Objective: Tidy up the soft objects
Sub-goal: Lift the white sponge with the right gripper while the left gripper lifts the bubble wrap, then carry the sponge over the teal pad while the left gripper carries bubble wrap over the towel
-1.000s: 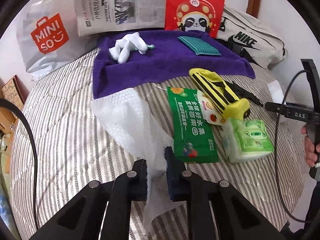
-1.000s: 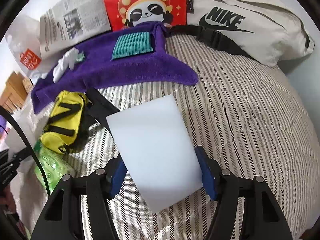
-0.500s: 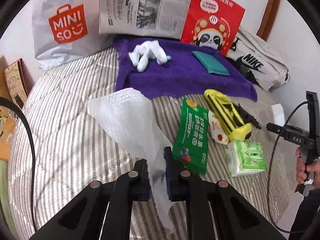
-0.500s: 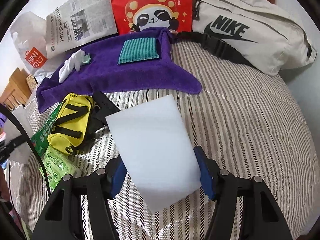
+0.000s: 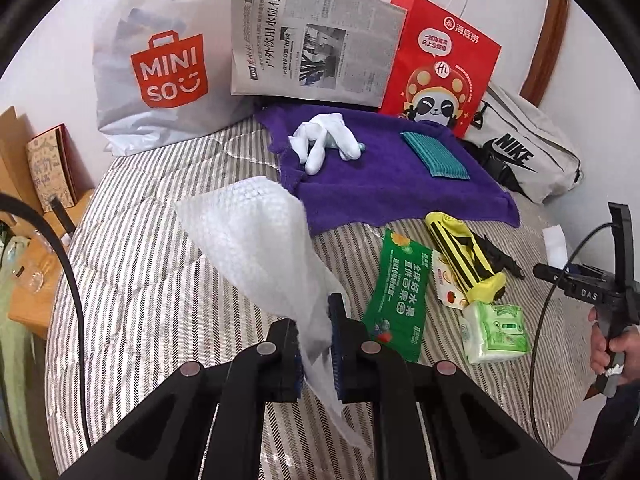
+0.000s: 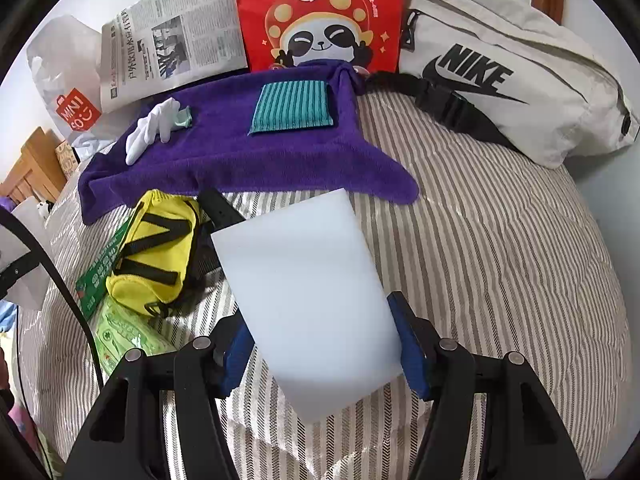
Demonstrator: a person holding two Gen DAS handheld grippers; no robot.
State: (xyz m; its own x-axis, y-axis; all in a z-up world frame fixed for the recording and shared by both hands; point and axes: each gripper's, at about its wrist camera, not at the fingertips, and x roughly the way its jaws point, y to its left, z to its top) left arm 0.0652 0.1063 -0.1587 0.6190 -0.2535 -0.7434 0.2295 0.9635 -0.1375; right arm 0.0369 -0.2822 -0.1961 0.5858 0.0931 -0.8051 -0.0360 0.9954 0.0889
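Note:
My left gripper [image 5: 314,344] is shut on a sheet of white bubble wrap [image 5: 256,240], which hangs lifted above the striped bed with its far corner toward the purple towel [image 5: 380,184]. My right gripper [image 6: 322,344] is shut on a white foam block [image 6: 304,280], held over the bed just in front of the purple towel [image 6: 224,160]. On the towel lie white gloves [image 5: 324,144] and a teal striped cloth [image 6: 294,108]. A yellow pouch [image 6: 156,252], a green packet [image 5: 402,296] and a green tissue pack [image 5: 494,330] lie between the two grippers.
A MINISO bag [image 5: 160,64], a newspaper [image 5: 312,44] and a red panda bag [image 5: 440,72] lean on the back wall. A beige Nike bag [image 6: 500,76] lies at the far right. A wooden stand [image 5: 32,240] sits left of the bed. A person's hand [image 5: 608,344] grips the right tool.
My left gripper has risen and drawn back, lifting the bubble wrap off the bed. The right gripper and the foam block have stayed nearly still.

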